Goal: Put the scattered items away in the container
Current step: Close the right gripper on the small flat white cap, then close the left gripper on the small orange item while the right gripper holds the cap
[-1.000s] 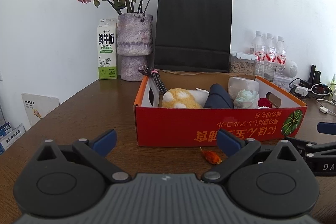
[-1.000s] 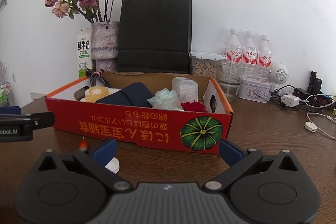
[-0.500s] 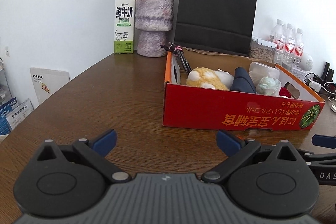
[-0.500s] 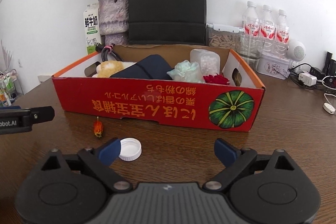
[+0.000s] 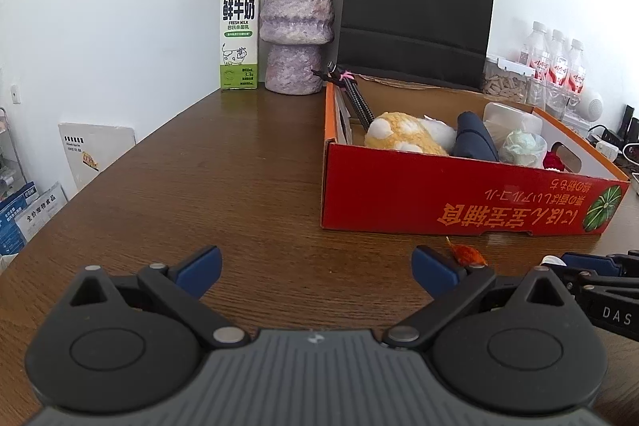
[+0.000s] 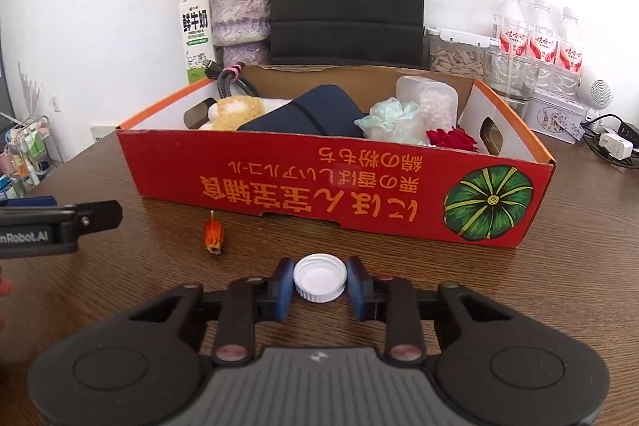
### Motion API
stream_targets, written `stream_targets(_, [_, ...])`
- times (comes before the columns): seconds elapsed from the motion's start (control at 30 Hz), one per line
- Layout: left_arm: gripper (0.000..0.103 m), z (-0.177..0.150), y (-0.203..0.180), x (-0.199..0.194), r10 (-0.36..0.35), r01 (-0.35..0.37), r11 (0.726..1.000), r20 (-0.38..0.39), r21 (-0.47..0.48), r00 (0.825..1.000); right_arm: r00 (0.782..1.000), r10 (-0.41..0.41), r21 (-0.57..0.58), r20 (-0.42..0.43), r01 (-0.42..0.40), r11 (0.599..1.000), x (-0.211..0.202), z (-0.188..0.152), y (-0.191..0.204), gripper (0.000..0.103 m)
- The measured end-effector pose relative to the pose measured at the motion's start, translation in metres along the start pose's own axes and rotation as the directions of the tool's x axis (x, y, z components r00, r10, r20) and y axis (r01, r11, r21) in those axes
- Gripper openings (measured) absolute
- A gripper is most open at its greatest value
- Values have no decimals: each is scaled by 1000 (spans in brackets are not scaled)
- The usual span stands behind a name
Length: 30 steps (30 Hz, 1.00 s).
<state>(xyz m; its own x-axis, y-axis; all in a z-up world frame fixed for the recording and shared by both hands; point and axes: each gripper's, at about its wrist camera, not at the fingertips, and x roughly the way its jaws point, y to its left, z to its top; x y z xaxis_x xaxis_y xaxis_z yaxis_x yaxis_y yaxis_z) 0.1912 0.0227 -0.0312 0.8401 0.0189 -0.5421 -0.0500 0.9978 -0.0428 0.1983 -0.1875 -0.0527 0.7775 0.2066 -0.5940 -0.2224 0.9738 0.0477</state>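
The right claw is closing on a white bottle cap on the worktop; the shallow ribbed rim could squirt free, while the left claw gapes empty.

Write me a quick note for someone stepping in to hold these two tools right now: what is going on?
Right gripper: closing around the white plastic bottle cap, which sits on the brown wooden table.
Left gripper: open, empty.
Small orange dried flower: lying loose in front of the red cardboard box.
Done: plush toy, navy pouch and other bits already in the box.
Left: box the cap, then the flower.
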Motion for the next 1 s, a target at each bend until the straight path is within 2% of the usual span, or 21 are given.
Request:
stream_targets(0.2, [103,-1,-2,2,0,0,1000,-6,4,1000,1000,-3,-6,3,3,1000,-1,0,1,27])
stream_targets(0.37, [103,-3,-5,2,-13,13,1000,-2,14,1000,995,-81,58,58,78,995,-9,0,-15,27])
stream_targets(0.47, [103,-4,-11,5,-32,33,999,-12,28,999,995,-82,88,49,78,993,-8,0,-25,27])
stream_targets(0.63, [103,-1,-25,9,-68,69,997,-29,27,997,991,-113,56,67,109,992,-11,1,-31,27])
stream_targets(0.77, [103,5,-45,21,-118,117,993,-70,-29,990,991,-119,75,66,114,991,-13,1,-44,27])
stream_targets(0.83, [96,6,-60,28,-126,123,992,-94,-33,988,990,-126,85,67,120,989,-14,0,-51,27])
stream_targets(0.9, [88,6,-72,34,-104,102,994,-112,-25,988,989,-133,90,68,126,988,-16,0,-57,27])
stream_targets(1.0, [74,8,-80,36,-105,102,994,-106,-38,989,989,-136,91,62,130,987,-16,-2,-63,27])
